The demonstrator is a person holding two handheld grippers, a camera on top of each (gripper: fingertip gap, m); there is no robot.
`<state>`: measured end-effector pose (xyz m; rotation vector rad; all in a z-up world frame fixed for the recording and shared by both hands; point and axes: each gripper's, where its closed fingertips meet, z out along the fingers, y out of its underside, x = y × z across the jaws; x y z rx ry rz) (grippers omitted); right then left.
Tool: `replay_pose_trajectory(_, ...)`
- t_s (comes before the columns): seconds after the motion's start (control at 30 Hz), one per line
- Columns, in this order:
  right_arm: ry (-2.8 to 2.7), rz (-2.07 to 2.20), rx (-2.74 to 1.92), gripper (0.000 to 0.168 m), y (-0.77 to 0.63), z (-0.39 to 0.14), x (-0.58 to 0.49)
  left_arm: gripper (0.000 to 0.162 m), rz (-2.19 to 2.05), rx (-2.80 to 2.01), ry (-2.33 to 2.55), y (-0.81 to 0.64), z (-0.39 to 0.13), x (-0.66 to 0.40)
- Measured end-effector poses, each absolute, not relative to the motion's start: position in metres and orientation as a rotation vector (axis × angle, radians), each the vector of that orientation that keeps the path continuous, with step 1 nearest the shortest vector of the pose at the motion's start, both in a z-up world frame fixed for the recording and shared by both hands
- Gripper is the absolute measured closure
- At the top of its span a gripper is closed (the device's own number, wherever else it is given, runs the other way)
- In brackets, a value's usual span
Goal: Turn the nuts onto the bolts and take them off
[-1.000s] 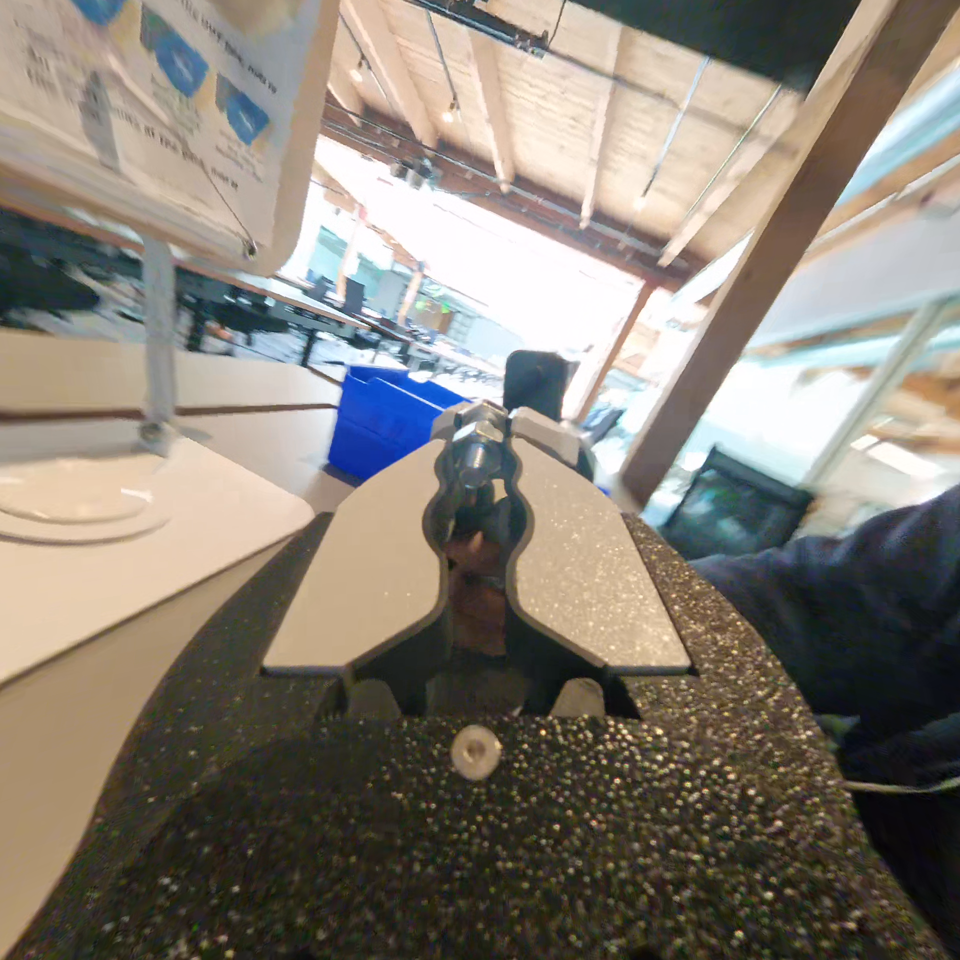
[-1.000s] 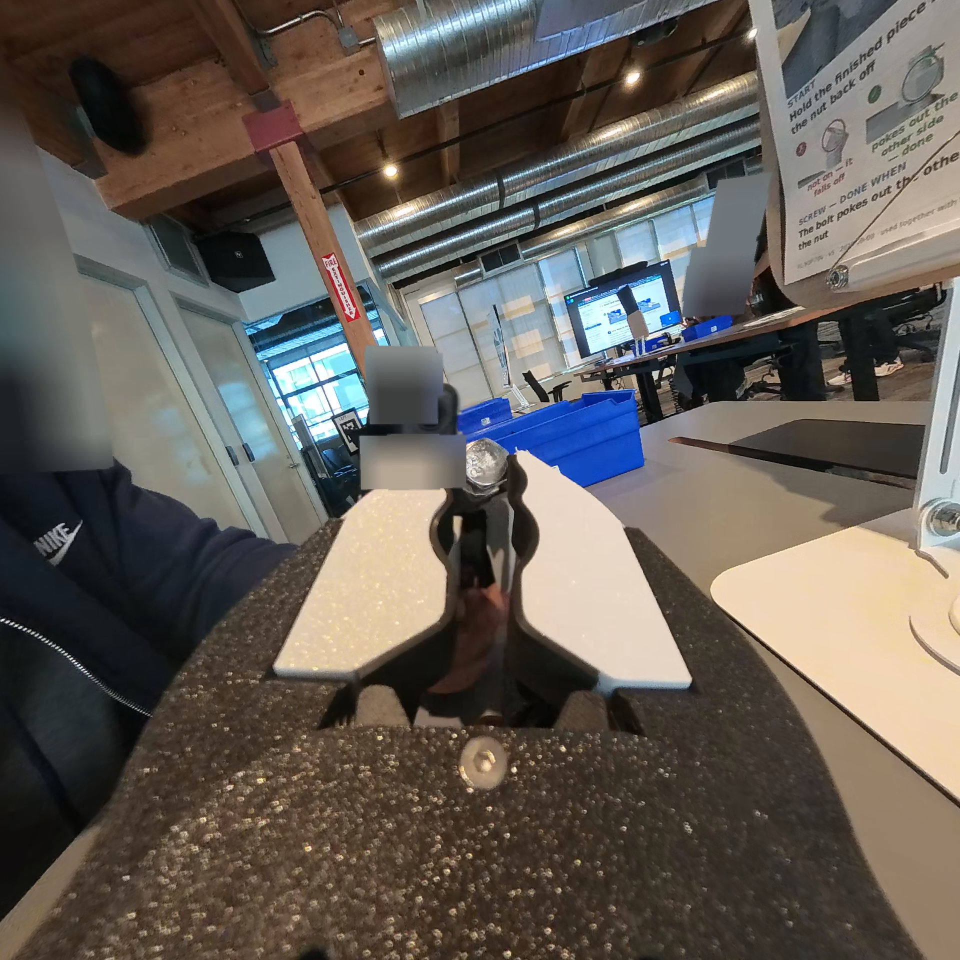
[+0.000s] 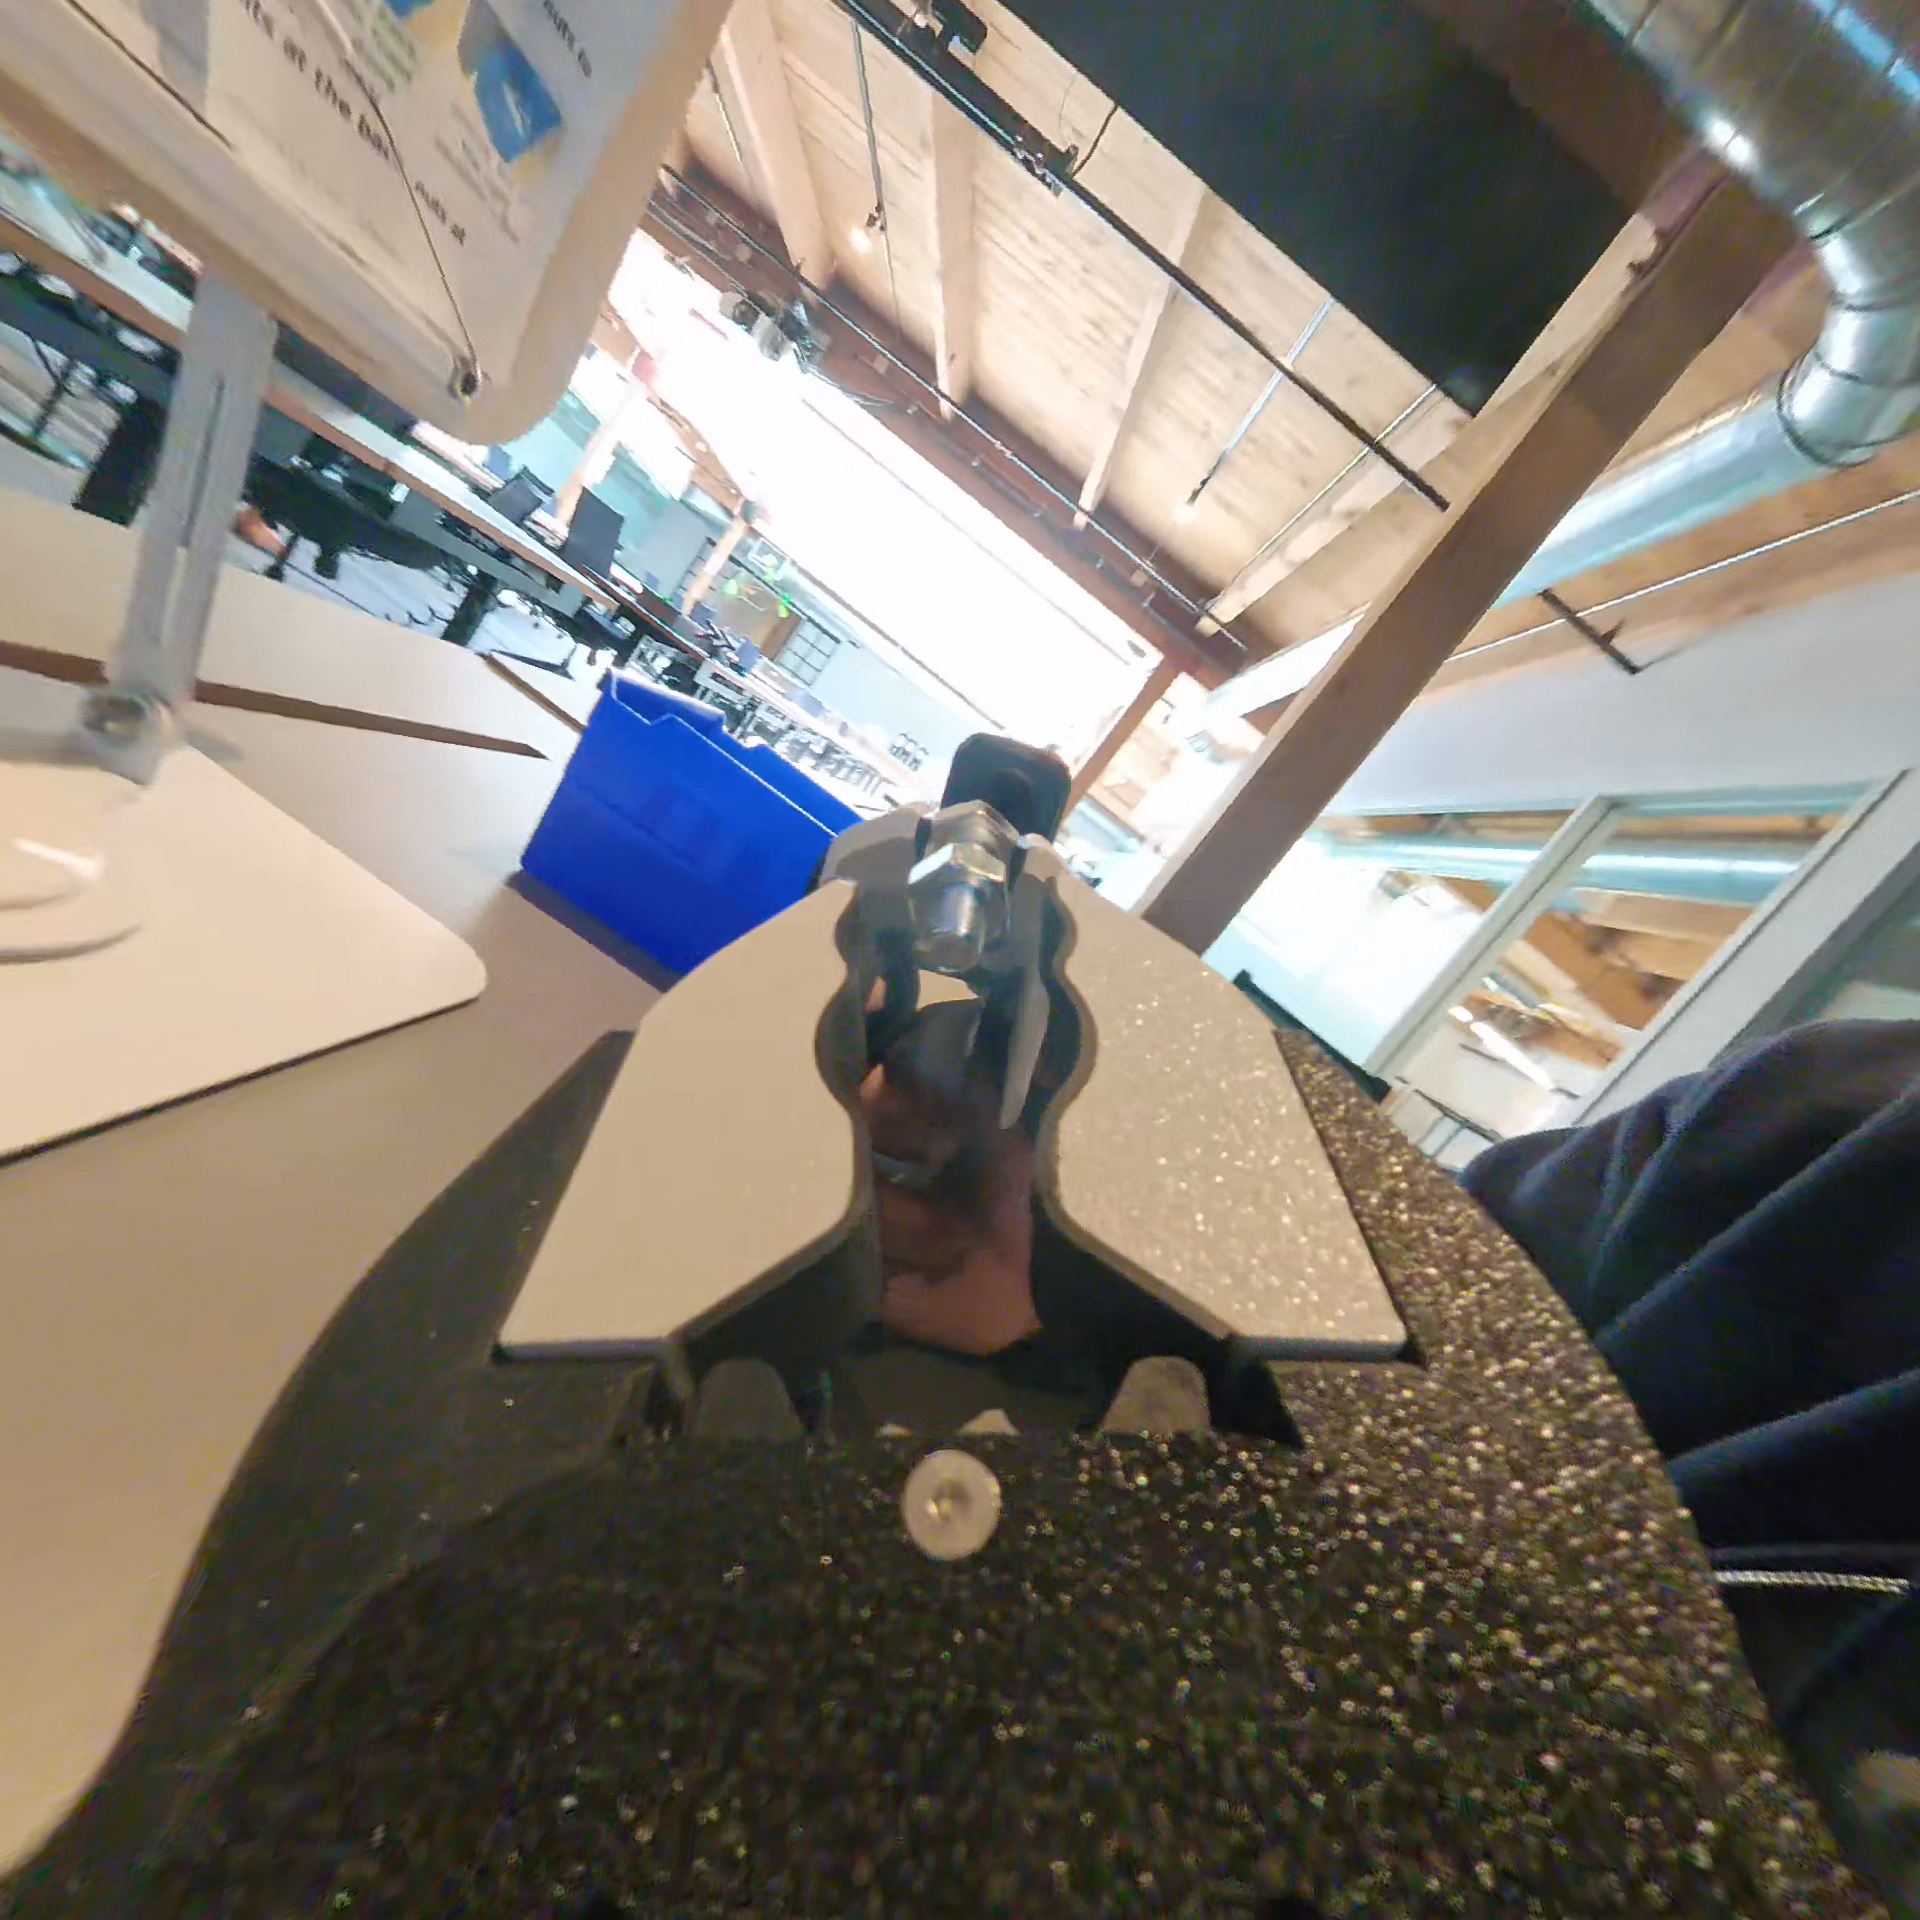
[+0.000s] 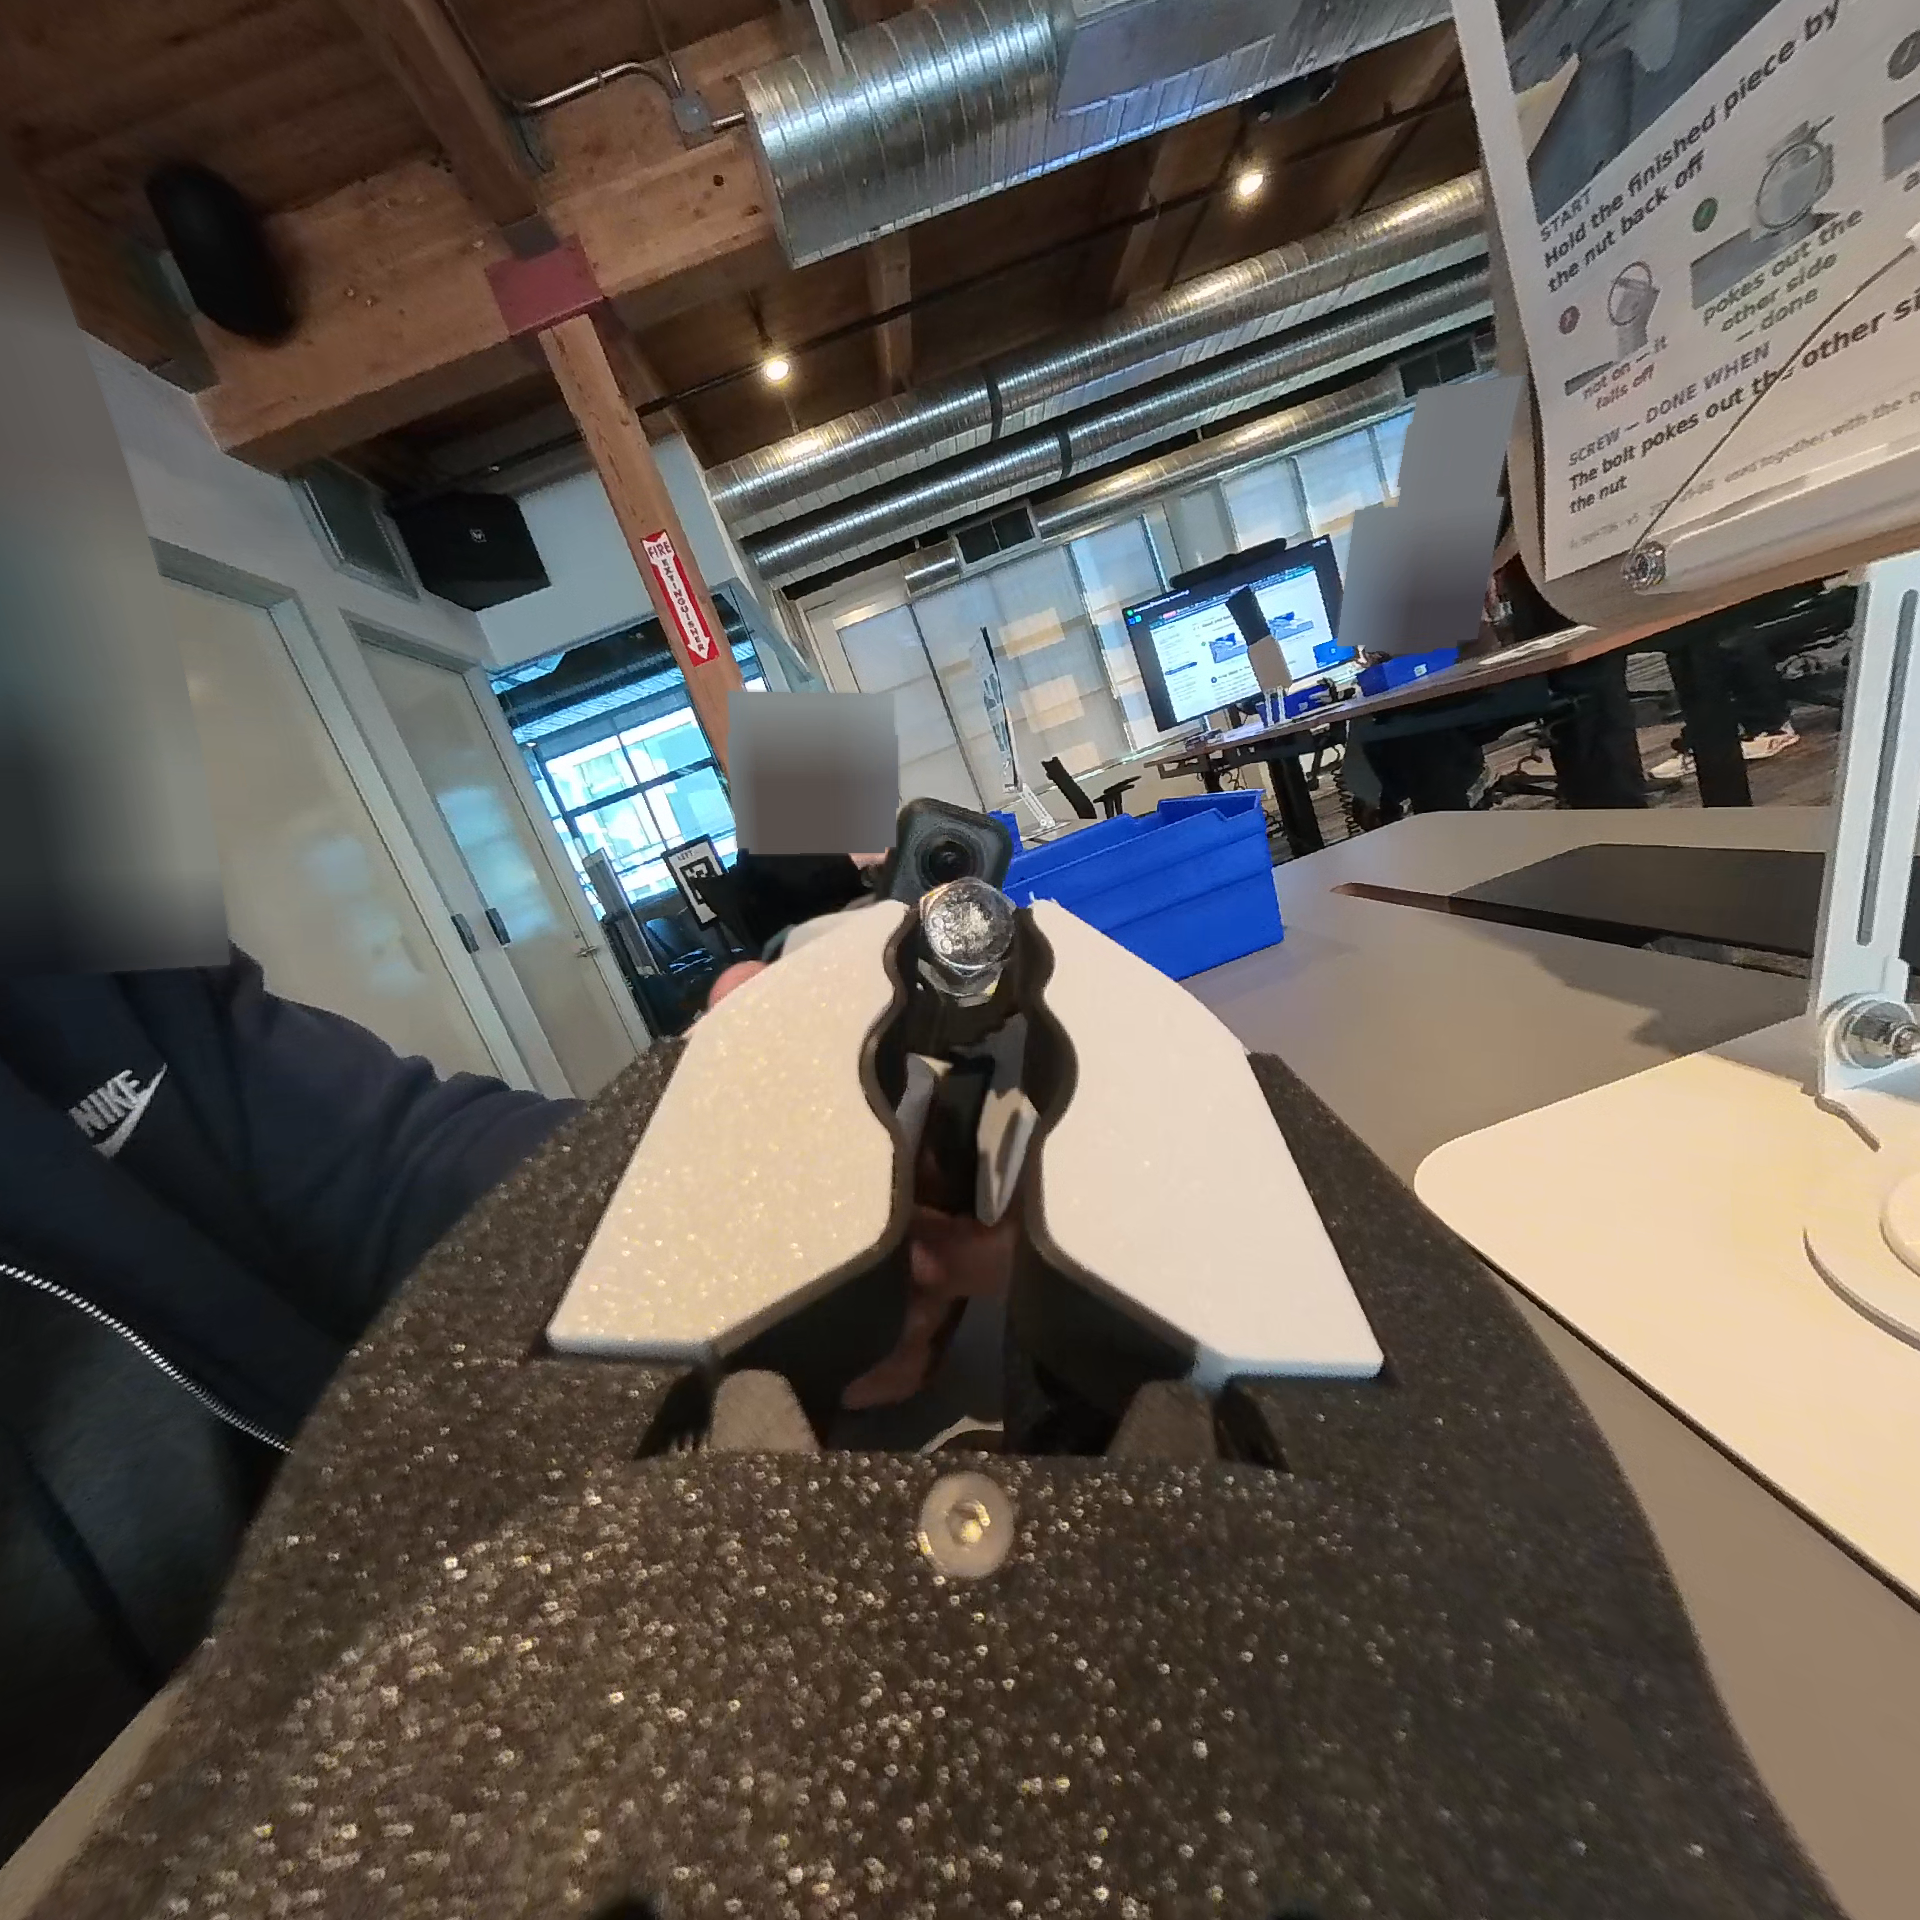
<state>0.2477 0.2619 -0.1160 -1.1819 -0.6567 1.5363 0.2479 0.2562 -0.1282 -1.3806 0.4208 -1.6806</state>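
A silver bolt with a hex nut on it is held in the air between my two grippers, which face each other. In the left wrist view the nut (image 3: 961,840) sits between the fingertips of my left gripper (image 3: 951,868), and the threaded bolt end (image 3: 948,928) pokes through toward the camera. In the right wrist view my right gripper (image 4: 966,935) is shut on the bolt at its hex head (image 4: 968,923), which faces the camera. Each view shows the other gripper's black camera just behind the bolt. The nut is hidden in the right wrist view.
A blue bin (image 3: 665,810) (image 4: 1143,883) stands on the grey table beyond the grippers. A white stand base (image 3: 208,935) (image 4: 1662,1247) carries a post with an instruction sheet (image 3: 312,156) (image 4: 1714,260). A person's dark sleeve (image 3: 1714,1247) (image 4: 208,1195) is close by. Left and right tips are no more than a few centimetres apart.
The left wrist view has rolled and tilted upward, so my left gripper has turned about the bolt. The right gripper has hardly moved and keeps hold of the bolt head.
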Motion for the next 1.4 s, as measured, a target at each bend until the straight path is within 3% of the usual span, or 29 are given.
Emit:
replay_pose_trajectory(0.07, -0.661, 1.536, -1.181, 0.152, 0.261, -0.116, 0.247, 0.144, -1.684, -1.378, 0.424, 0.255, -0.128, 0.248)
replay_pose_trajectory(0.2, -0.664, 1.535, -1.181, 0.152, 0.261, -0.116, 0.247, 0.145, -1.474, -1.367, 0.524, 0.256, -0.128, 0.248)
replay_pose_trajectory(0.53, -0.659, 1.535, -1.182, 0.152, 0.262, -0.116, 0.247, 0.144, -0.102, -1.099, 0.949, 0.263, -0.131, 0.245)
replay_pose_trajectory(0.77, -0.622, 1.555, -1.173, 0.152, 0.265, -0.114, 0.252, 0.125, -0.813, -1.232, 0.736, 0.257, -0.123, 0.244)
replay_pose_trajectory(1.1, -0.637, 1.544, -1.177, 0.152, 0.264, -0.115, 0.250, 0.129, -1.778, -1.365, 0.357, 0.261, -0.127, 0.244)
replay_pose_trajectory(1.27, -0.657, 1.530, -1.182, 0.152, 0.262, -0.116, 0.247, 0.129, -1.921, -1.355, 0.294, 0.257, -0.125, 0.248)
replay_pose_trajectory(1.4, -0.670, 1.524, -1.180, 0.152, 0.260, -0.116, 0.246, 0.144, -1.936, -1.362, 0.267, 0.256, -0.126, 0.249)
